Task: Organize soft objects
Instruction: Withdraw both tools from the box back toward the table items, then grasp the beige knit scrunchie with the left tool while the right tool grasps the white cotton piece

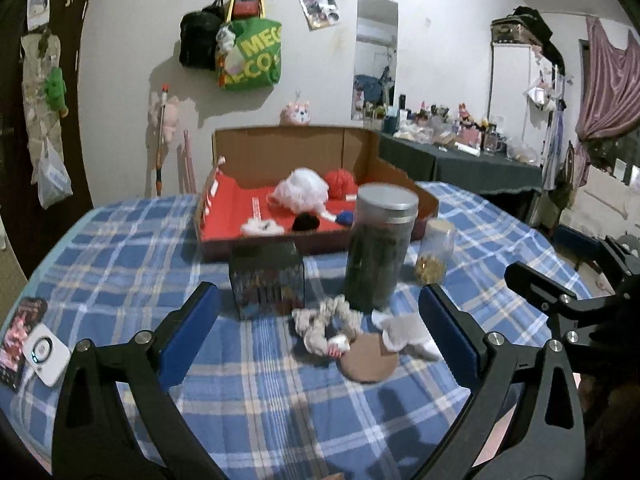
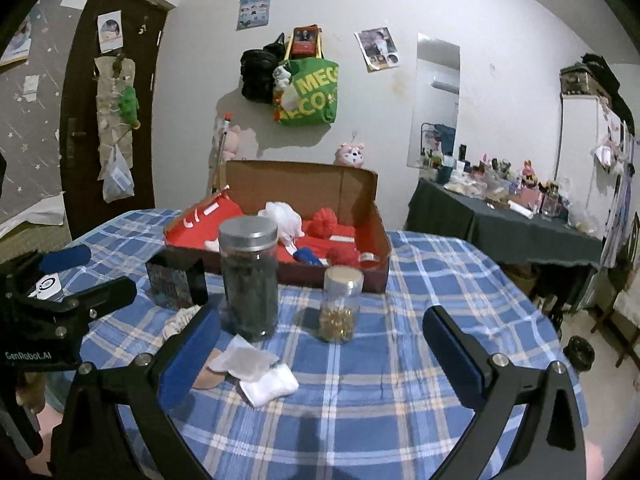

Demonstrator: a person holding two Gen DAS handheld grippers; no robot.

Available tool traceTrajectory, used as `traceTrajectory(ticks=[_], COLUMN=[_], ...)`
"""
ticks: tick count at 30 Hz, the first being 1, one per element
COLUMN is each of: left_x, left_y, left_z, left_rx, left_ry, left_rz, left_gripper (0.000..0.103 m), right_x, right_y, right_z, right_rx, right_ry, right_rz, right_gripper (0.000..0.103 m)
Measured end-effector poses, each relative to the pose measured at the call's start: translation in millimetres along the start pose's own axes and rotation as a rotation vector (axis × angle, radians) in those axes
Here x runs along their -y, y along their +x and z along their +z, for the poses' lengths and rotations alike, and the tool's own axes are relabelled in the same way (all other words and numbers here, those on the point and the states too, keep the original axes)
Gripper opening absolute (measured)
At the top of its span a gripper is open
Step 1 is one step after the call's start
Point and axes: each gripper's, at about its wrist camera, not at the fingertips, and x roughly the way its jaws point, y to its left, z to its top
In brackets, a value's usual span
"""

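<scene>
A grey-white scrunchie (image 1: 326, 326) lies on the blue plaid tablecloth between my left gripper's (image 1: 320, 334) open fingers, a little ahead of them. Beside it a white folded cloth (image 1: 402, 332) lies partly on a round cork coaster (image 1: 370, 364). In the right wrist view the white cloths (image 2: 260, 374) lie just inside the left finger of my open, empty right gripper (image 2: 322, 350). The cardboard box with red lining (image 1: 224, 216) at the table's back holds a white plush (image 1: 302, 194), red pompoms (image 1: 340, 184) and other small soft things. The box shows in the right wrist view too (image 2: 380, 240).
A tall dark jar with a metal lid (image 1: 380, 244), a small glass jar with gold bits (image 1: 434, 254) and a dark square tin (image 1: 268, 280) stand before the box. A white device (image 1: 44, 354) and a phone (image 1: 20, 336) lie at the left edge. A cluttered side table (image 2: 500, 224) stands right.
</scene>
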Motion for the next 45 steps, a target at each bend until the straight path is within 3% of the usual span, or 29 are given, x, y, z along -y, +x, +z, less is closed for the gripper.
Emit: traceTrajectory(ticks=[12, 30, 35, 45], left_x=[-1, -6, -11, -9], left_y=[22, 52, 65, 94], left_z=[-31, -40, -36, -22], left_rx=[-0.09, -0.183, -0.22, -0.287], left_ry=[0.001, 0.001, 0.007, 0.049], left_rz=[0.029, 0.022, 0.006, -0.05], left_gripper=[0.101, 0.101, 0.101, 0.1], right_x=[2, 9, 13, 8], right_y=[20, 47, 62, 90], right_z=[-30, -46, -46, -45], right_rx=[-0.078, -0.162, -0.209, -0.298], right_ry=[0.035, 0.053, 0.054, 0.026], right_rz=[-0.01, 0.011, 0.06, 0.256], right_gripper=[0.103, 0.103, 0.103, 0.103])
